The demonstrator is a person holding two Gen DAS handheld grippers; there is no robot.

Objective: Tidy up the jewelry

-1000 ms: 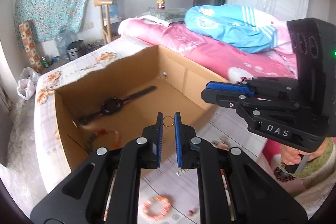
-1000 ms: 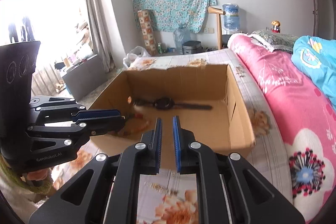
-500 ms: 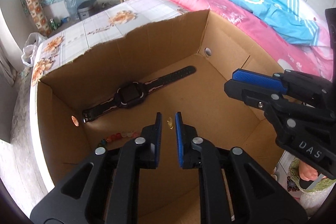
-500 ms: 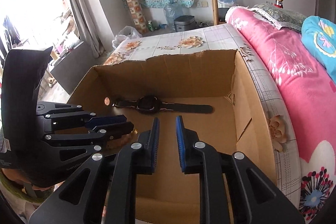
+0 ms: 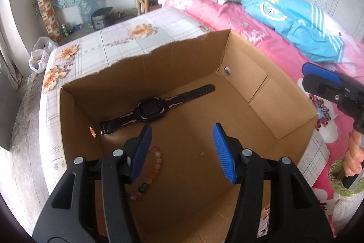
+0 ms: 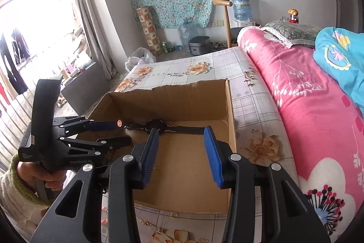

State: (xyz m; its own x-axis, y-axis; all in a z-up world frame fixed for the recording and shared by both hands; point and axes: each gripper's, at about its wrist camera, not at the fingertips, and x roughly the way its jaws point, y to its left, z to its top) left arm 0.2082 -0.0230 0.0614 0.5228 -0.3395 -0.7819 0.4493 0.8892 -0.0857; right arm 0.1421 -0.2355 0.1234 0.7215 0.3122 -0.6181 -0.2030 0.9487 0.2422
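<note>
Two claws released: left claw [image 5: 180, 152] spread over the cardboard box [image 5: 250, 65], small gold ring [image 5: 202, 153] lying on its floor beside bead bracelet [image 5: 152, 171] and watch [image 5: 151, 109]. Right claw [image 6: 180, 156] empty. Drop step looks done; next, fetch loose jewelry [image 6: 145, 223] from the bed, near the box.

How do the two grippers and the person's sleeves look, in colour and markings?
Both the left gripper and the right gripper are black plastic with silver screws and ribbed blue pads. The left one carries small white lettering. The sleeves are fuzzy cream with green cuffs.

Brown cardboard box [image 5: 257, 92], black watch [image 5: 151, 109], pastel beads [image 5: 152, 169], perhaps gold speck [image 5: 202, 153], blue-padded claws.
</note>
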